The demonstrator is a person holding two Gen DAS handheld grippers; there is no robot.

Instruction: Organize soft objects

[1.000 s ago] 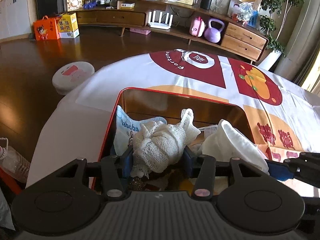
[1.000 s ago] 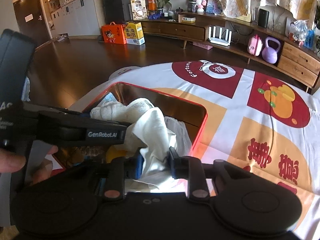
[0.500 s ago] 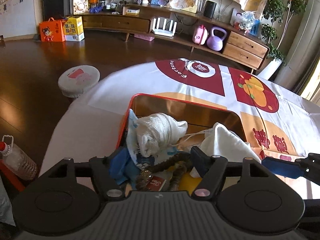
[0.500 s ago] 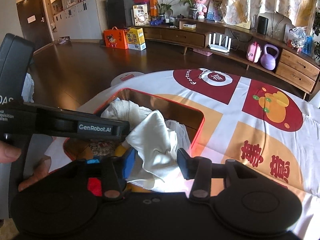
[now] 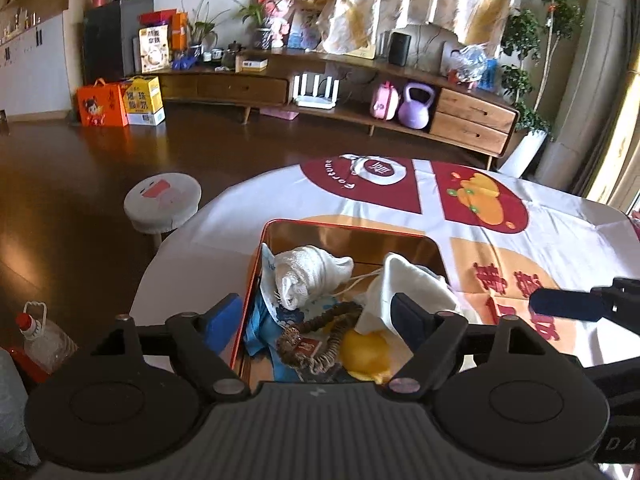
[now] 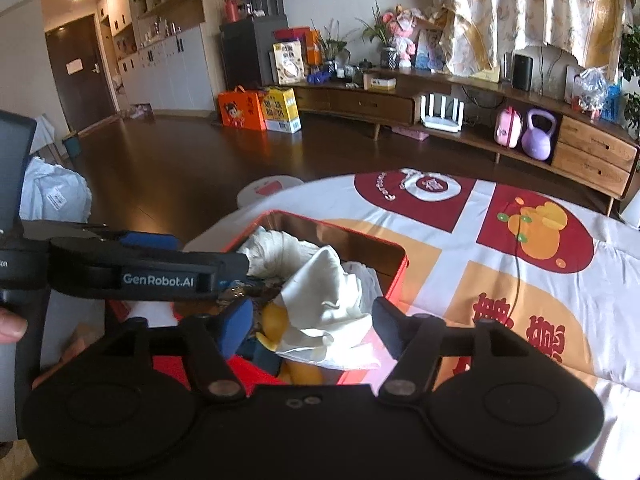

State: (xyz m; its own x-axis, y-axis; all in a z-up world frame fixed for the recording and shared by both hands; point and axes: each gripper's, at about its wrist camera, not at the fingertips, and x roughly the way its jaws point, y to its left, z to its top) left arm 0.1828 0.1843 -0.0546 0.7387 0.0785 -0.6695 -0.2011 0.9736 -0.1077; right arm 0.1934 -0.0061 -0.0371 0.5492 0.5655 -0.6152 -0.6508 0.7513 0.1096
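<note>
A red tin box [image 5: 344, 226] with a gold inside stands on the table. In it lie a white knitted bundle [image 5: 308, 272], a white cloth pouch [image 5: 412, 284], a brown braided ring [image 5: 320, 336], a yellow soft piece [image 5: 366, 350] and a blue-and-white bag [image 5: 272, 308]. My left gripper [image 5: 316, 316] hovers above the box's near end, its jaws opening and gripping nothing. My right gripper [image 6: 312, 326] hangs over the white pouch [image 6: 332, 300]. Its jaws are opening too, and the pads stand clear of the cloth. One of its fingers [image 5: 568, 306] shows at the right of the left wrist view.
The table wears a white cloth with red and orange prints [image 5: 520, 248]. On the floor to the left are a round stool [image 5: 162, 204] and a plastic bottle [image 5: 44, 344]. A hand [image 6: 10, 326] holds the left gripper's handle. A long wooden sideboard [image 5: 472, 120] lines the far wall.
The left gripper let go of the knitted bundle and the right one let go of the white pouch. Both jaws widened, and both grippers drew back and up from the box.
</note>
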